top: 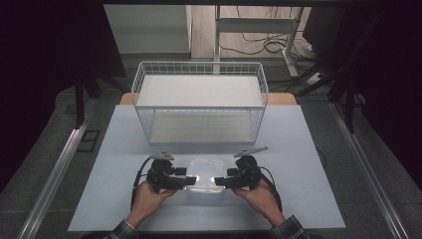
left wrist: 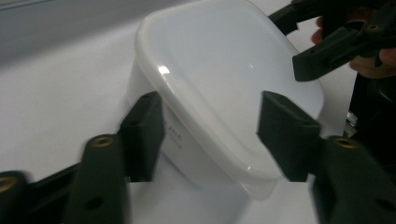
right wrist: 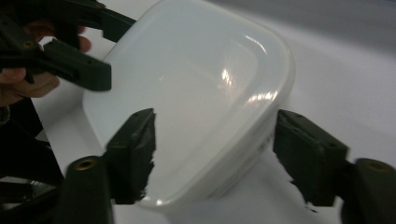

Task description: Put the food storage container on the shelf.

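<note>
A white translucent plastic box with a lid (top: 204, 180) sits on the table near its front edge, between the two hands. My left gripper (top: 189, 180) is at the box's left end, open. In the left gripper view its jaws (left wrist: 215, 135) straddle the near end of the box (left wrist: 219, 70), one beside the wall and one over the lid. My right gripper (top: 218, 181) is at the right end, open. Its jaws (right wrist: 219, 154) likewise span the end of the box (right wrist: 196, 84). Each gripper view also shows the other gripper beyond the box: right gripper (left wrist: 327, 51), left gripper (right wrist: 70, 65).
A white wire basket (top: 199, 64) with a pale flat bottom stands at the back of the white tabletop (top: 298, 149), just beyond the box. Dark curtains and metal rails flank the table. Cables and a desk frame lie on the floor behind.
</note>
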`<state>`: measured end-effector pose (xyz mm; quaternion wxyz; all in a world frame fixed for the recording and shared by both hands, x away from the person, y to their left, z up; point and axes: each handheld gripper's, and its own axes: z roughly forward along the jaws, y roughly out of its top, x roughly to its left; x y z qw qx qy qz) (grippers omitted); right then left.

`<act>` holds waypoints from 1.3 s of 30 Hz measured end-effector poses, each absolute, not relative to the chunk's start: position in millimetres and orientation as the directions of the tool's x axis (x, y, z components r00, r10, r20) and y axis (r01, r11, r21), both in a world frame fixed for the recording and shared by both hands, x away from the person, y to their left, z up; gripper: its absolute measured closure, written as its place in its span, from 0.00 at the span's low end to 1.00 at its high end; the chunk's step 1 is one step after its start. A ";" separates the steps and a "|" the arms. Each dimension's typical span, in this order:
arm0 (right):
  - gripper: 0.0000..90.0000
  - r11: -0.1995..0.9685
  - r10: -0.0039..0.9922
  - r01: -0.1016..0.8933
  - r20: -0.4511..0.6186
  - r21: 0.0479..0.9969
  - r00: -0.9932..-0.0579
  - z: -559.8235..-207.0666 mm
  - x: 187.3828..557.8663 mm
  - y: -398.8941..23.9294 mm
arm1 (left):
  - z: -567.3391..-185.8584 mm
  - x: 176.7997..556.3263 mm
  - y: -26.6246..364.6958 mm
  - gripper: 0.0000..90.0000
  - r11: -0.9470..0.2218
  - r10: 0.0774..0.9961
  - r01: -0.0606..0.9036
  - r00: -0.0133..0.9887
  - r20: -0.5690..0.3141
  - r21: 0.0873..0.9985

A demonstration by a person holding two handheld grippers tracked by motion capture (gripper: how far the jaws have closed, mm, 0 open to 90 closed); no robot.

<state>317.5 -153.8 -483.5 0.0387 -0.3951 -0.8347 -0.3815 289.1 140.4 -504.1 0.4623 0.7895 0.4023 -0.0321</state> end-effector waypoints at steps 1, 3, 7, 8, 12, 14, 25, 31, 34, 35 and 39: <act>0.47 0.399 0.631 0.694 0.369 0.600 -0.682 -481.4 315.4 -155.1 | -503.3 286.4 142.3 0.54 -0.240 0.607 0.668 0.670 -0.428 0.705; 0.60 0.390 0.634 0.701 0.378 0.597 -0.675 -477.4 311.0 -159.0 | -502.0 282.6 146.3 0.62 -0.221 0.604 0.678 0.659 -0.447 0.701; 0.71 0.359 0.643 0.711 0.392 0.605 -0.658 -472.6 305.5 -165.9 | -498.8 277.2 148.0 0.71 -0.185 0.610 0.683 0.644 -0.463 0.706; 0.72 0.353 0.646 0.709 0.389 0.610 -0.657 -472.1 304.6 -165.9 | -497.3 276.0 147.9 0.73 -0.179 0.619 0.677 0.641 -0.453 0.714; 0.86 0.349 0.666 0.673 0.333 0.652 -0.668 -465.7 300.8 -166.9 | -493.6 274.4 154.9 0.89 -0.124 0.603 0.658 0.644 -0.470 0.743; 0.86 0.358 0.673 0.651 0.298 0.670 -0.677 -467.0 299.9 -165.0 | -491.0 273.6 153.1 0.89 -0.148 0.629 0.652 0.643 -0.438 0.744; 0.86 0.308 0.677 0.621 0.293 0.721 -0.676 -463.9 299.0 -165.6 | -481.1 274.5 150.7 0.89 -0.156 0.653 0.626 0.646 -0.396 0.764; 0.86 0.286 0.672 0.596 0.286 0.750 -0.683 -452.7 300.2 -169.1 | -469.7 278.1 149.7 0.89 -0.153 0.651 0.610 0.654 -0.385 0.778; 0.87 0.271 0.659 0.584 0.295 0.765 -0.692 -444.3 301.8 -171.6 | -465.5 278.9 149.9 0.89 -0.152 0.649 0.605 0.657 -0.383 0.782; 0.87 0.267 0.656 0.575 0.291 0.773 -0.696 -440.9 302.5 -171.8 | -460.8 280.1 149.8 0.89 -0.152 0.652 0.600 0.658 -0.377 0.785; 0.87 0.267 0.652 0.540 0.263 0.798 -0.711 -425.0 305.9 -170.4 | -449.2 284.4 151.4 0.89 -0.146 0.652 0.585 0.663 -0.367 0.798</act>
